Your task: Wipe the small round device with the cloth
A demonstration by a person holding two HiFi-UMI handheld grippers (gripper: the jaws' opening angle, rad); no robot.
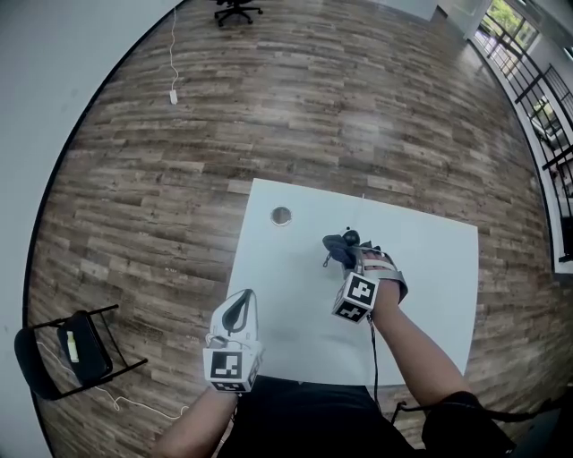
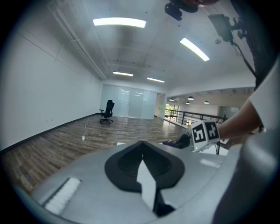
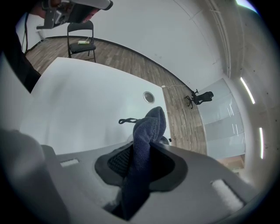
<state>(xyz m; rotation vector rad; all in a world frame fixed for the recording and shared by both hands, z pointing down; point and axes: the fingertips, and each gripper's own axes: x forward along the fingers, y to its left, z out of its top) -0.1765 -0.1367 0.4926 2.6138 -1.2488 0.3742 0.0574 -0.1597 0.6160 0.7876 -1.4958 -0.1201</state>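
**White counter in a wide, plank-floored hall**

Wood planks in mixed browns cover the floor [image 1: 313,107] of a large open room with plain white walls, strip lights on the ceiling and a glass partition at the far end. A black office chair [image 1: 235,9] stands by that far end, and a white cable [image 1: 173,63] trails over the boards. A black folding chair [image 1: 76,353] sits off the counter's left side, and a dark railing [image 1: 537,89] runs along the room's right.

The square white counter [image 1: 430,295] has a round metal-ringed hole [image 1: 281,216] near its far left corner. The small round device [image 1: 352,237], black with a thin cord, lies near the middle of the far edge.

The right claw [image 1: 347,254] is clamped on a dark blue cloth [image 1: 337,248], whose free end hangs against or just beside the device. The left claw [image 1: 238,309] hovers near the near edge with its jaws together.

Print in view is limited to the black-and-white square markers on each claw's cube.
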